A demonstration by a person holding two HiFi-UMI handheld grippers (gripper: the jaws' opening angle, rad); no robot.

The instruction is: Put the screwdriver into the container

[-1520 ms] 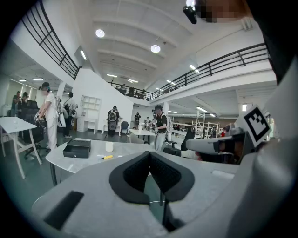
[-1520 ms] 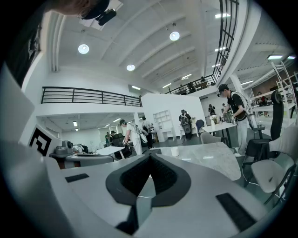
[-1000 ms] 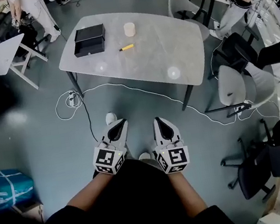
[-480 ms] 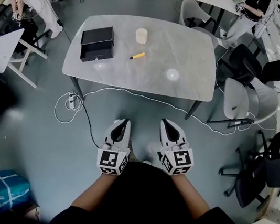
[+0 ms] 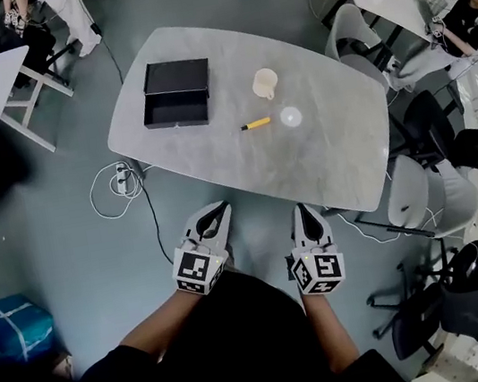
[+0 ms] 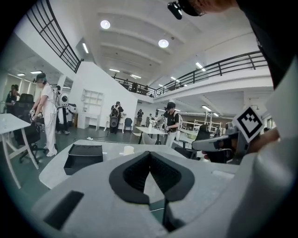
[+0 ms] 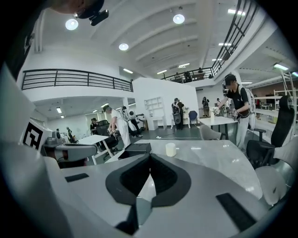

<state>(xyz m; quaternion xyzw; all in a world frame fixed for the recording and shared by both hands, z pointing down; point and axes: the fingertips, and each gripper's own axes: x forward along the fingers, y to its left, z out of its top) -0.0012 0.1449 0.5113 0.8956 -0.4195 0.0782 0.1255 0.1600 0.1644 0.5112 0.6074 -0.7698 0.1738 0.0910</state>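
A yellow-handled screwdriver (image 5: 256,124) lies near the middle of the grey table (image 5: 324,158). The container, a black open box (image 5: 176,94), sits at the table's far left end, also seen in the left gripper view (image 6: 84,155) and the right gripper view (image 7: 135,149). My left gripper (image 5: 221,206) and right gripper (image 5: 301,209) hang side by side over the floor, short of the table's near edge. Both are shut with nothing between the jaws. The screwdriver is hidden behind the jaws in both gripper views.
A cream cup (image 5: 265,83) stands just beyond the screwdriver. Grey chairs (image 5: 420,187) flank the table's right side. A white cable and power strip (image 5: 121,171) lie on the floor at the left. A blue bag (image 5: 4,329) sits at the lower left. People work at other tables.
The table has come closer and lower in the head view as I walk toward it. Both grippers have advanced together, still shut and empty.
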